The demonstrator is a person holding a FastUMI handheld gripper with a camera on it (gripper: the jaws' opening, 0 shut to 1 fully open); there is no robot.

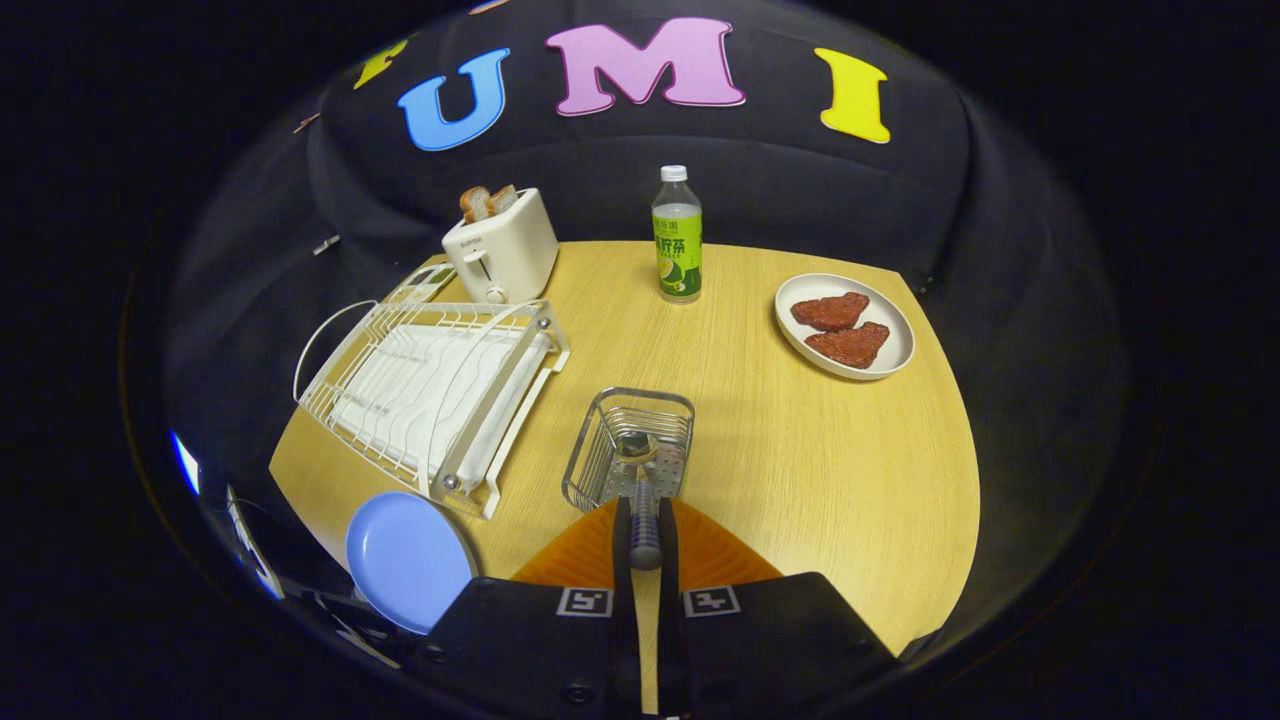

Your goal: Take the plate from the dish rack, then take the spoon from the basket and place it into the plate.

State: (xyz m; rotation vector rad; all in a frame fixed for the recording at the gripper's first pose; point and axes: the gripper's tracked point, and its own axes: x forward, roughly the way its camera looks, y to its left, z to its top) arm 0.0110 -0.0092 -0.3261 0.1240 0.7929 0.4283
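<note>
My gripper (645, 520) is shut on the handle of a metal spoon (640, 480). The spoon's bowl points ahead, over the near side of the wire basket (630, 405), which stands just beyond my fingertips. A blue plate (408, 560) lies flat on the wooden table, left of my fingers and near the table's front edge. The white wire dish rack (430, 385) stands behind the blue plate and left of the basket, with nothing in its slots.
A white toaster (502, 255) with bread slices stands behind the rack. A green-labelled bottle (677, 240) is at the far middle of the table (800, 450). A white plate (890, 345) with two pieces of red meat sits far right.
</note>
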